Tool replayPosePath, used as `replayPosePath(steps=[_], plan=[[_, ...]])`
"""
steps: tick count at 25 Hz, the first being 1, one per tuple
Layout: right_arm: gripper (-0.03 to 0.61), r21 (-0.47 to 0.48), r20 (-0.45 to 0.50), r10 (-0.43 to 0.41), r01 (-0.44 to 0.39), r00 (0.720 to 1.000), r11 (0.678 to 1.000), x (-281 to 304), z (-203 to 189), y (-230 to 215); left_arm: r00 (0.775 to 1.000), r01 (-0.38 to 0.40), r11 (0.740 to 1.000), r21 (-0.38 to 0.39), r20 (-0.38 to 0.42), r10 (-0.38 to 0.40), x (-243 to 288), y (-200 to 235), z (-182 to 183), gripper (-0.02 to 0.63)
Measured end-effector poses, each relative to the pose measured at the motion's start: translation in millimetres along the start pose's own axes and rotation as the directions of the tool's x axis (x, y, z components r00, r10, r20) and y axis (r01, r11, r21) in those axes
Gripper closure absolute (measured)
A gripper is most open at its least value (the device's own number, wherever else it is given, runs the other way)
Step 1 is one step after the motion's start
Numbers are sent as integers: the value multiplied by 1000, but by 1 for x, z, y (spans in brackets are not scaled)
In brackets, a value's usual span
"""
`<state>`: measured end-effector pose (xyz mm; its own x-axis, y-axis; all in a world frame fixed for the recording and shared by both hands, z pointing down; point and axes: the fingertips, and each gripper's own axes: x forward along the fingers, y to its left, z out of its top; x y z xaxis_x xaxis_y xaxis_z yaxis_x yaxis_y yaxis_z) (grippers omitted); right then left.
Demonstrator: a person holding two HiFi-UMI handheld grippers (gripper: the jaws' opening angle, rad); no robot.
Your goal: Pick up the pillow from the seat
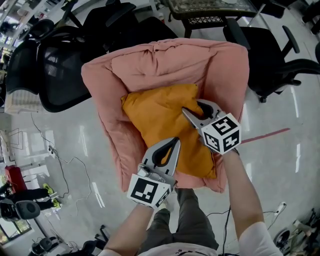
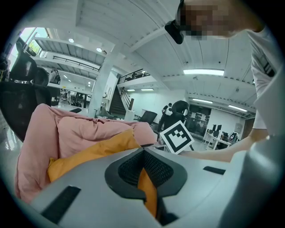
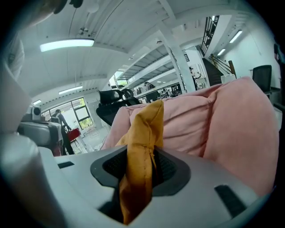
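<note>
Orange pillow (image 1: 155, 115) lies in the pink padded seat (image 1: 165, 62) just ahead of both tools, with the left gripper (image 1: 174, 142) pinching a fold of its near edge and the right gripper (image 1: 186, 110) clamped on a fold of its right side.

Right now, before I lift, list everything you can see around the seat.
pillow: one, orange, lying in the seat
seat: one, pink, padded, centre of the head view
office chairs: at least three, black, behind and beside the seat
table: one, dark, behind the seat at the top edge
floor stripe: one, red, right of the seat
left gripper: one, grey, jaws shut on the pillow's near part
right gripper: one, grey, jaws shut on a pillow fold
forearms: two, bare, bottom of the head view
</note>
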<state>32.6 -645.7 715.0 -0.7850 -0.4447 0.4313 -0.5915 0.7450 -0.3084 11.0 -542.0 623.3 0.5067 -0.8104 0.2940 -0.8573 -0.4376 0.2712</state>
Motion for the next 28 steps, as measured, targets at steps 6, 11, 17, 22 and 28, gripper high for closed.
replayPosePath(steps=[6, 11, 17, 22, 28], plan=[[466, -55, 13, -21, 22, 1000, 998, -17, 0, 32, 1000, -5, 1000, -2, 9, 5, -25, -6, 1, 603], [485, -84, 43, -8, 11, 999, 996, -38, 10, 70, 999, -16, 1000, -8, 32, 16, -56, -9, 5, 603], [494, -138, 91, 43, -30, 995, 990, -68, 30, 142, 997, -28, 1000, -12, 74, 29, -104, -12, 17, 603], [494, -194, 130, 57, -31, 990, 980, -101, 47, 206, 992, -29, 1000, -8, 122, 29, -158, -26, 36, 603], [494, -237, 204, 0, 49, 979, 970, -145, 80, 253, 981, -18, 1000, -4, 194, 19, -216, -44, 59, 603]])
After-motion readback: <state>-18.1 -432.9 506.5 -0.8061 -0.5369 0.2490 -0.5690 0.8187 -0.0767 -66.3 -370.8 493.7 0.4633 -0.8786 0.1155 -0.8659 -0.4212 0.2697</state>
